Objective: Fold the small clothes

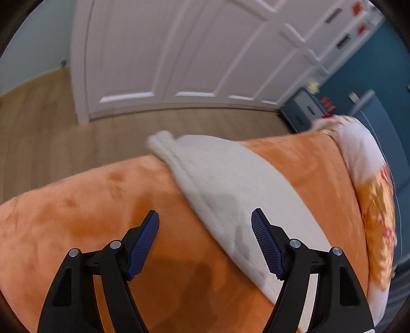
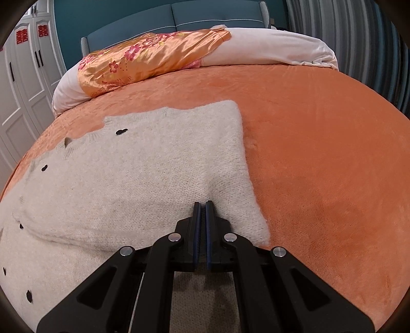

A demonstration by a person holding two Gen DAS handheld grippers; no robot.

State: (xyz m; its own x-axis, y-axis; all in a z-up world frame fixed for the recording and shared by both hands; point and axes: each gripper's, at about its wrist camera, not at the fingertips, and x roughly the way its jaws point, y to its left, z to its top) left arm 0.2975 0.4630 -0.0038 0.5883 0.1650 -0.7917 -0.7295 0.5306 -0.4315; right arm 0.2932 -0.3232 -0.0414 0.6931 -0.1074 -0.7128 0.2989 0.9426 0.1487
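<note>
A cream knitted cardigan [image 2: 143, 164] with small black buttons lies spread on the orange bedspread [image 2: 320, 143]. My right gripper [image 2: 202, 205] is shut, its blue pads pinching a fold of the cardigan near its right edge. In the left wrist view the cardigan [image 1: 225, 184] lies across the orange bedspread [image 1: 84, 217], one end hanging over the bed's far edge. My left gripper [image 1: 205, 220] is open and empty, held above the cardigan's near edge, its right finger over the knit.
An orange floral satin pillow [image 2: 153, 53] and a white pillow [image 2: 276, 46] lie at the head of the bed against a teal headboard [image 2: 179, 15]. White wardrobe doors [image 1: 179, 51] and wooden floor [image 1: 51, 128] lie beyond the bed edge. A grey nightstand [image 1: 302, 107] stands by the bed.
</note>
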